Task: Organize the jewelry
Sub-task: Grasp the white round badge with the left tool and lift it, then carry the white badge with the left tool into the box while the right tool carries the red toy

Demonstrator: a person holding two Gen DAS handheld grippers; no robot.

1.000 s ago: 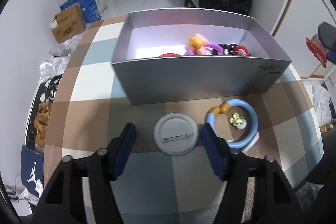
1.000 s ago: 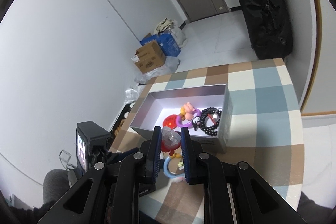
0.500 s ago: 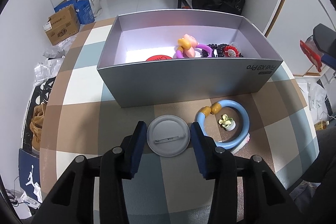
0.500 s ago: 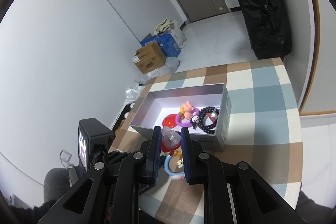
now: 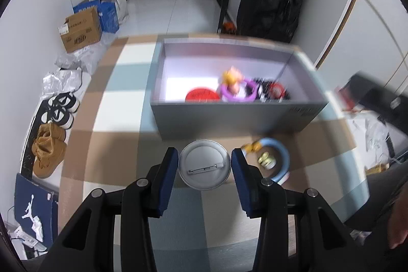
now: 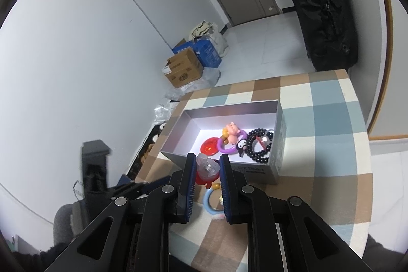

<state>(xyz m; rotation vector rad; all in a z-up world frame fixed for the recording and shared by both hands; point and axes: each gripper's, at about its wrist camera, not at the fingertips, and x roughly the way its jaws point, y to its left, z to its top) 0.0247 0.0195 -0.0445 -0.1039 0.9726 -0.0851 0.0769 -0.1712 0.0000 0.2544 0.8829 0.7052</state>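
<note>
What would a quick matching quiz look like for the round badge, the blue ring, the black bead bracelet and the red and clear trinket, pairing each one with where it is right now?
Things:
1. round badge
2. blue ring
3. black bead bracelet
4. red and clear trinket

Places:
A. inside the grey box
B. between the fingers of the right gripper
C. between the fingers of the left gripper
D. lying on the checked tablecloth in front of the box

Pairs: 1-C, 2-D, 3-A, 4-B
</note>
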